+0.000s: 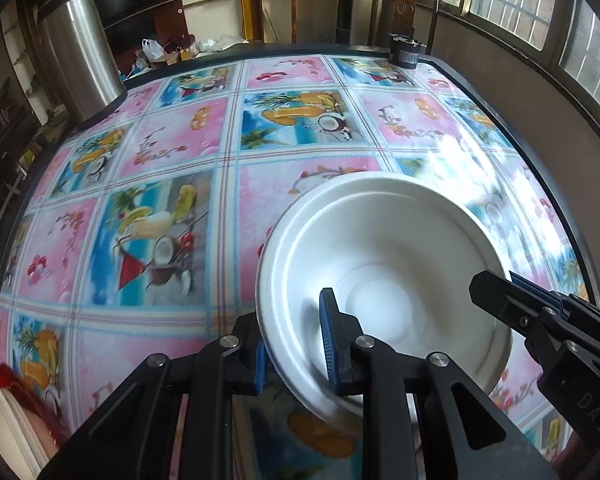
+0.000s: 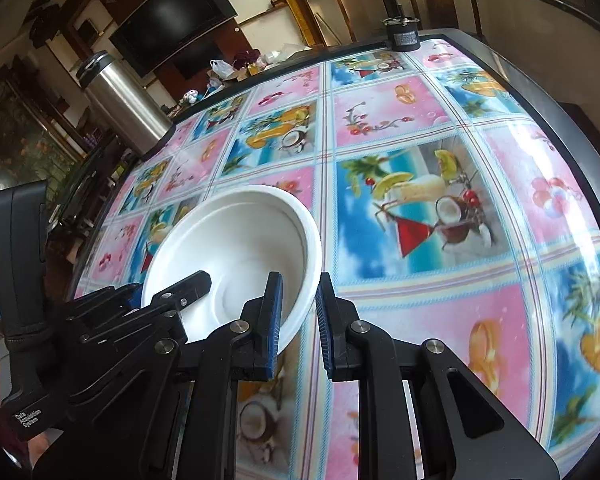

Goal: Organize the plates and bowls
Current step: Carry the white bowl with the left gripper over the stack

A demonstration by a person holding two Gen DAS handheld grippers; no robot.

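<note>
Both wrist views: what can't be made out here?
- Left claw straddles the white bowl rim; whether its pads actually pinch is unclear, blurred.
- Right claw: gap shows beside the bowl's rim; contact can't be told.
- Bowl underside: hidden in both views by the bowl itself.
- Red-and-white item: cut off by the left view's edge.
- Small black device: too small to identify.
</note>
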